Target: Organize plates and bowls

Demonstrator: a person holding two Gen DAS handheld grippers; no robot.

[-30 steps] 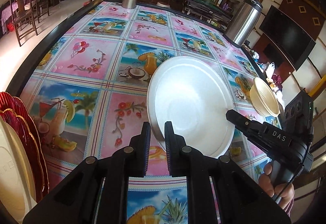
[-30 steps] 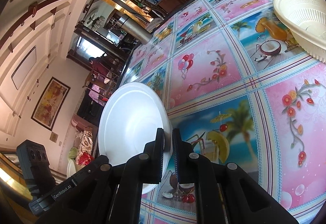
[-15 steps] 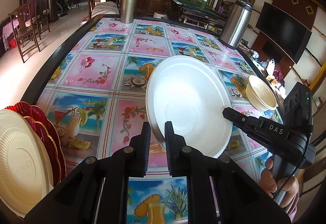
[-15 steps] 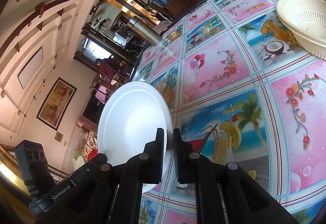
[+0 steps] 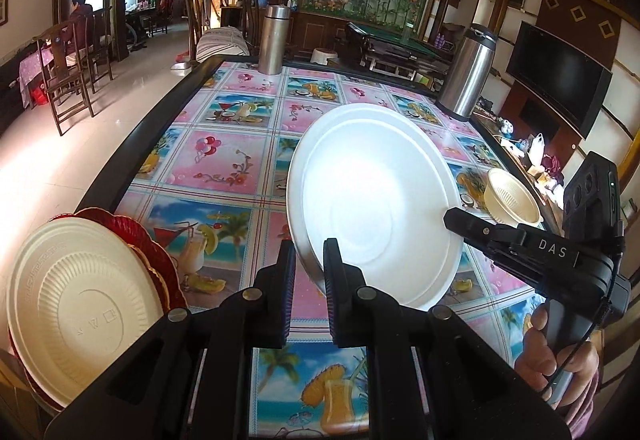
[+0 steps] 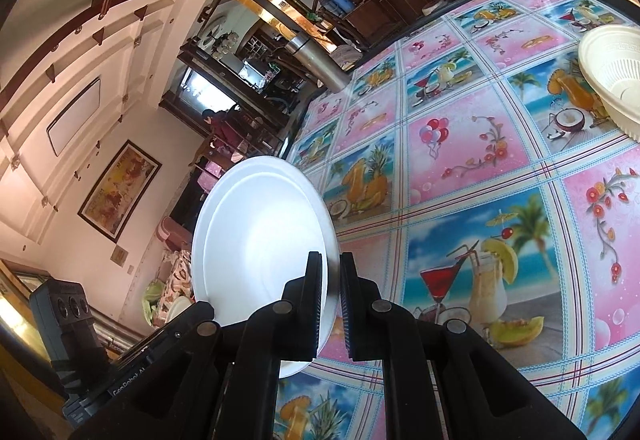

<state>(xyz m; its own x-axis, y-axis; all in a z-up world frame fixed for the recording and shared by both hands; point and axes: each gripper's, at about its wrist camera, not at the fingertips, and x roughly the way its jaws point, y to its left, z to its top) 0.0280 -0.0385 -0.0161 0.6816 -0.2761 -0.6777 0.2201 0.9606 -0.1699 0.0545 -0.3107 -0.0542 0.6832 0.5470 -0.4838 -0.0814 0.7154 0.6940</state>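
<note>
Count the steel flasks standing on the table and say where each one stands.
2. A slim steel flask stands at the table's far edge, left of centre. A wider steel flask stands at the far right edge. The white plate could hide others.

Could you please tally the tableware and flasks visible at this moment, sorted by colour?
White plate: 1
Cream paper plate: 1
Cream bowl: 1
Red plates: at least 2, stacked, exact count unclear
Steel flasks: 2
Total: at least 7
</note>
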